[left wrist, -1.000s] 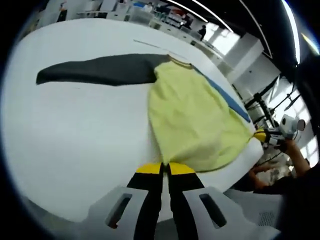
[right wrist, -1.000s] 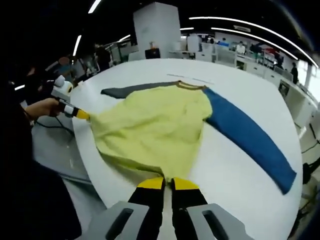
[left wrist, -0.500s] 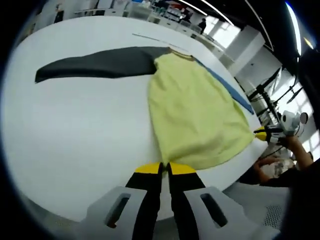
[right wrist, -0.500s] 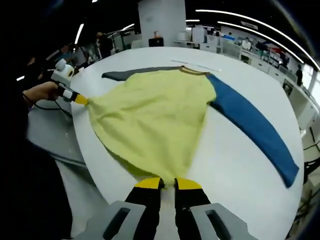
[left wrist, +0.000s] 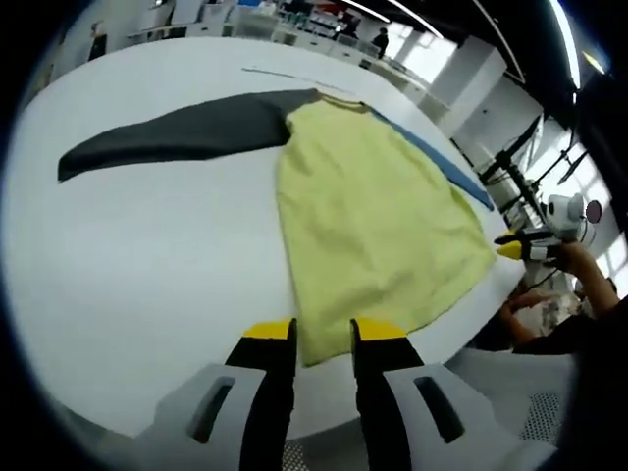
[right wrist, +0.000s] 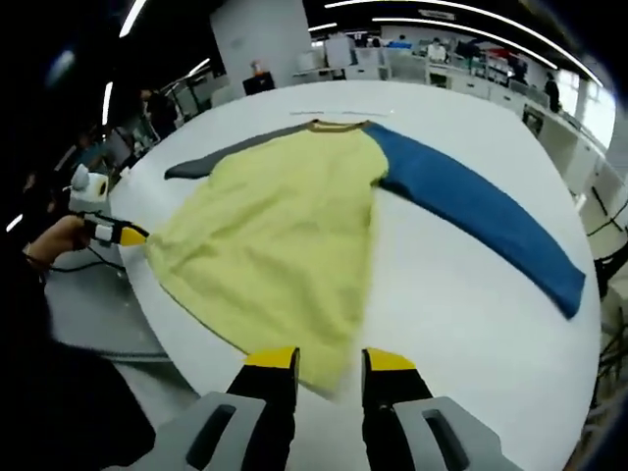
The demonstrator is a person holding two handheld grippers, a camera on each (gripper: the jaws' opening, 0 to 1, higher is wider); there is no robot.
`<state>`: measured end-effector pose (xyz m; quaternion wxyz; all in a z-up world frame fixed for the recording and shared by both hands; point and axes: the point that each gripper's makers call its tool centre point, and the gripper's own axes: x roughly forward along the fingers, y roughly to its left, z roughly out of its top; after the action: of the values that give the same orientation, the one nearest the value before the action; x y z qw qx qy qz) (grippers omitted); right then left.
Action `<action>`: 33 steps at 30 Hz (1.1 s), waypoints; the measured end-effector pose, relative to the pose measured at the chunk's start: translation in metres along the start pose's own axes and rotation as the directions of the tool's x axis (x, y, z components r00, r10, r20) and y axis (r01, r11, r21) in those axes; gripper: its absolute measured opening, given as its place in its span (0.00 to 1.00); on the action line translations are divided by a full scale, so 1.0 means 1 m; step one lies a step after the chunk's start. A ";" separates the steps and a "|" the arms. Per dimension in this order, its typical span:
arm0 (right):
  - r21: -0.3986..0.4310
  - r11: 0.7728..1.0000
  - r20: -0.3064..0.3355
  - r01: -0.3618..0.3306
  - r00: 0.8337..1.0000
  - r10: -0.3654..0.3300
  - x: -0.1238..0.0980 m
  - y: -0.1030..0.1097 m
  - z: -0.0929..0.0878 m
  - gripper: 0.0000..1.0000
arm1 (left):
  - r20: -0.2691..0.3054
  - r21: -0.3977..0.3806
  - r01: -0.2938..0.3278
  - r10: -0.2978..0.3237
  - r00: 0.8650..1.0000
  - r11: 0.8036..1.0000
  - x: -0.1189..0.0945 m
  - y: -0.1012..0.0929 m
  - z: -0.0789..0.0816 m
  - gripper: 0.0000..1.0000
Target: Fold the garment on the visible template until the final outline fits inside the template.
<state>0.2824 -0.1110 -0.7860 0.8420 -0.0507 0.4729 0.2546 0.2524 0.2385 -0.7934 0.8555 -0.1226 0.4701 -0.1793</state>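
1. Both grippers have just let go: left gripper [left wrist: 324,329] and right gripper [right wrist: 331,358] were pinched on the two hem corners half a second back; now each one's jaws stand apart with a clear gap, hem cloth lying loose between the tips, nothing held.
2. Garment [left wrist: 378,211] is spread flat on the white desk [left wrist: 147,265], yellow body in the middle, hem at the near edge, collar at the far side. It reads smoother than a second ago, when the hem was bunched and lifted.
3. Judgement: that was the spread-and-flatten step. No fold made yet; both sleeves lie stretched out to the sides, so the outline is at its widest. Sleeves inward looks like the next job.
4. I can't make out a template outline under the garment; only a thin line on the desk past the collar.
5. View differences: left gripper view gives the full grey sleeve [left wrist: 177,132] but only a sliver of the blue one. Right gripper view gives the whole blue sleeve [right wrist: 471,211] out to its cuff, with the grey one mostly hidden behind the body.
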 end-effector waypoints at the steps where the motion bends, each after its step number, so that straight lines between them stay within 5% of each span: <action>1: 0.008 1.000 -0.003 0.009 1.000 -0.009 0.001 -0.001 -0.001 0.20 | -0.006 0.002 -0.007 0.007 1.000 1.000 0.001 0.001 -0.002 0.17; 13: 0.035 0.998 -0.036 0.052 0.998 -0.050 0.009 0.002 -0.017 0.09 | -0.041 0.130 -0.110 0.116 0.992 0.985 0.003 0.009 -0.010 0.02; 16: 0.053 0.997 -0.029 0.049 0.998 -0.048 0.010 0.004 -0.018 0.00 | -0.040 0.128 -0.104 0.110 0.993 0.986 0.003 0.008 -0.010 0.01; 33: 0.112 0.993 -0.051 0.030 0.998 -0.025 0.004 0.013 -0.028 0.00 | -0.035 0.097 -0.104 0.108 0.994 0.990 -0.003 0.012 -0.015 0.00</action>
<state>0.2568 -0.1074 -0.8029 0.8350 -0.0159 0.5065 0.2147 0.2408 0.2496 -0.8036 0.8590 -0.0529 0.4840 -0.1581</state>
